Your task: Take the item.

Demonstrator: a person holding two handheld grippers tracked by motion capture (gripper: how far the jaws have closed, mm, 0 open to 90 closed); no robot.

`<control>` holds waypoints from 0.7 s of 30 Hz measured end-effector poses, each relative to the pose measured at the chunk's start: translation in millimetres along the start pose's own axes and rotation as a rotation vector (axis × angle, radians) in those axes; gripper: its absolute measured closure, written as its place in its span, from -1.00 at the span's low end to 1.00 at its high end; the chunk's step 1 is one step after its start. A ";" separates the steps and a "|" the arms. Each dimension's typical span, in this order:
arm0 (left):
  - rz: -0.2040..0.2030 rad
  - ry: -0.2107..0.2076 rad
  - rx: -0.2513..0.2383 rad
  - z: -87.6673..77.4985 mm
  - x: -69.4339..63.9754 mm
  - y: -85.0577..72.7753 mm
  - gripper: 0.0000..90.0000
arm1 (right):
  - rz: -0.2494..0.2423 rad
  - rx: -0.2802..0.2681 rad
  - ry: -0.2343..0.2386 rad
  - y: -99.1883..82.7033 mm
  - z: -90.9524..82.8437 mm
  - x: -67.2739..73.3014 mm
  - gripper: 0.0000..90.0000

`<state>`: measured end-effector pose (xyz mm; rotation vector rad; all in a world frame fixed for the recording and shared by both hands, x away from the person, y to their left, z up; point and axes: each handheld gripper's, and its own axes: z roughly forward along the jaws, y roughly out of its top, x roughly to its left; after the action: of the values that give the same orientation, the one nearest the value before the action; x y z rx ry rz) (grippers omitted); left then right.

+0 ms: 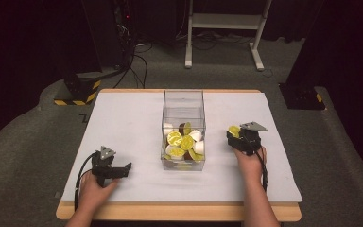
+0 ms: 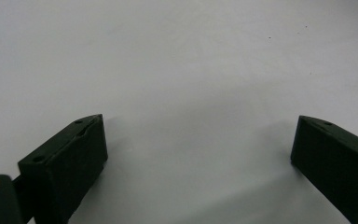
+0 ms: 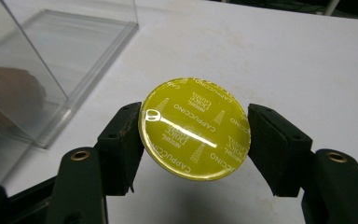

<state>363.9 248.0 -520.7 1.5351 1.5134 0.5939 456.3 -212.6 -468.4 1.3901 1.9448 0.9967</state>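
High view, left to right. Left gripper (image 1: 123, 169) rests low on the white table (image 1: 123, 123) near the front left edge, held in the person's left hand (image 1: 92, 187), well apart from the box. Its jaws stand wide, released, nothing between them; the left gripper view shows bare tabletop between the two black pads (image 2: 70, 163).

Centre: clear plastic box (image 1: 183, 101), upright, open at the top, its near end piled with yellow-lidded capsules (image 1: 175, 138) and some white and brown ones.

Right of the box: right gripper (image 1: 234, 132) in the right hand (image 1: 250, 163), near the box's right wall but apart from it. Jaws clenched on one capsule (image 3: 195, 128), gripped at the rim on both sides. Its yellow foil lid reads "CAPPUCCINO" and faces the right gripper view camera. The capsule is outside the box, above the table.
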 end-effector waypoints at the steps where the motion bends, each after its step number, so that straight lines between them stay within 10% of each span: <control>1: 0.000 0.000 -0.001 0.0 0.0 0.0 -0.91 | 0.002 0.009 -0.006 -0.6 1.2 -0.1 -0.14; 21: 0.004 0.001 0.000 -0.2 0.0 0.0 -0.91 | -0.003 0.084 -0.040 -12.7 19.4 -3.9 -0.15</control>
<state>363.7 248.0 -520.6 1.5387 1.5118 0.5969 465.7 -213.8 -489.9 1.4414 1.9786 0.8885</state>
